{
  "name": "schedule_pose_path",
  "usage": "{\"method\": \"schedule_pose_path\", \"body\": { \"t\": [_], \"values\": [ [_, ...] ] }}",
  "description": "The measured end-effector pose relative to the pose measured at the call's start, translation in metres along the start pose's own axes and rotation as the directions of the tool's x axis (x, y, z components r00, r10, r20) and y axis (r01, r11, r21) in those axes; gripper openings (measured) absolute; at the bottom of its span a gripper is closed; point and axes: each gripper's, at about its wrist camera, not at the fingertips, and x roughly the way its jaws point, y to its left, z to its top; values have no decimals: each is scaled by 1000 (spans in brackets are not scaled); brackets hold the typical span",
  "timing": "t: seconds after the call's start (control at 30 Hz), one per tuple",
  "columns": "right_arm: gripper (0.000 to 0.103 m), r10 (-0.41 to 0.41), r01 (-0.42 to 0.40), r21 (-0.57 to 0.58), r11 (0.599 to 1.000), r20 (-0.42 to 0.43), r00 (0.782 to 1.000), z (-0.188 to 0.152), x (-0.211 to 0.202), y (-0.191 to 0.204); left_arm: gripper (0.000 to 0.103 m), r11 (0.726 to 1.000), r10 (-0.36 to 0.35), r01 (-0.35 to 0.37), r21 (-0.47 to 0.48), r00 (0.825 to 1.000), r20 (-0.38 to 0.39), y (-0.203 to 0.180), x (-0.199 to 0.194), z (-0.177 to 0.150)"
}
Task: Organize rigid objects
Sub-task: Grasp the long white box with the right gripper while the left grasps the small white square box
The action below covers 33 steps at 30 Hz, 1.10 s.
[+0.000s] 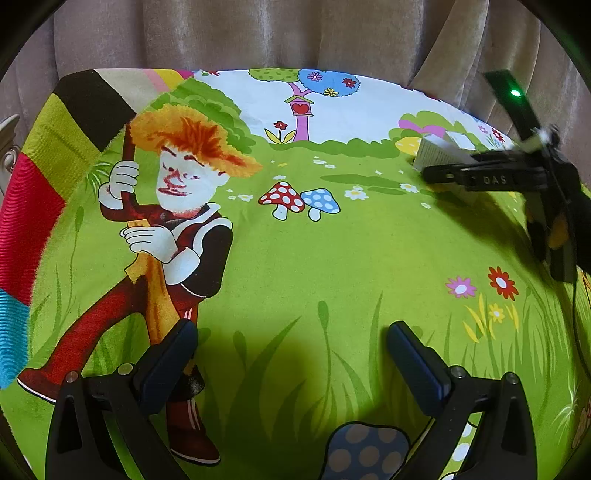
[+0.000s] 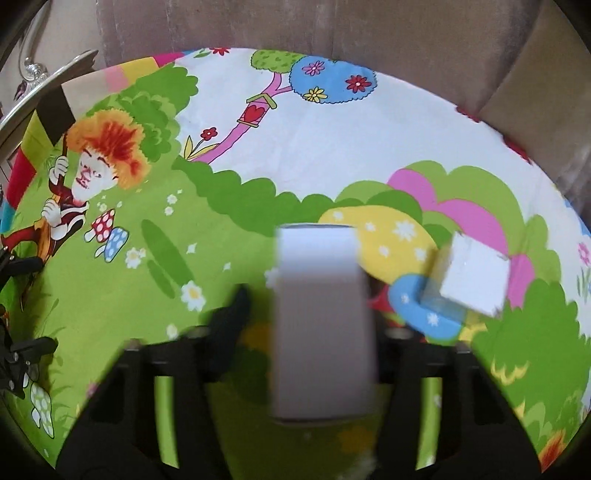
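Two pale rigid blocks are on record, both on a counter draped in a cartoon-print cloth (image 1: 332, 258).

Item 1: tall pale box (image 2: 321, 321), lower centre of the right wrist view, upright between the fingers of the right claw (image 2: 310, 325). The picture is blurred; the left finger (image 2: 229, 332) appears to stand just off the box's side, so whether the pads press on it cannot be told. In the left wrist view the same box (image 1: 439, 153) shows at the upper right, at the tip of that claw's black fingers. Judged purpose: the claw straddles the box's narrow width, the natural hold for lifting it to a tidier spot.

Item 2: white cube (image 2: 474, 277), right of centre in the right wrist view, just beside the tall box, tilted against the print, untouched. Likely the neighbour that the box is to be set with.

Item 3: left claw (image 1: 291, 362), lower edge of its own view, fingers spread wide and empty over green cloth, well apart from both blocks; seemingly parked to keep clear.

Backdrop: beige curtain (image 1: 295, 33) along the top.
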Motion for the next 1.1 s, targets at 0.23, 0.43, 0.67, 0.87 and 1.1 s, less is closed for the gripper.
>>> {"method": "schedule_pose_path", "body": {
  "t": [0.23,0.43,0.67,0.87,1.1],
  "values": [
    [40,-137,136,88,987,2,991,-74,-57,2,103,1000,2,-2,0,1000,-2,0,0,0],
    [39,-281,275,218,937,-4,960,-132,-101,-29,103,1000,8,-8,-2,1000,-7,-1,1,2],
    [39,-336,330,258,908,-21,941,-137,-106,-27,103,993,70,-75,-87,996,-54,-10,7,10],
    [39,-316,309,280,909,-20,949,-141,-108,-32,103,998,-56,57,39,997,-49,-91,42,68],
    [39,-309,301,291,908,-20,951,-141,-106,-33,103,983,-120,117,139,993,17,-203,103,158]
  ]
}}
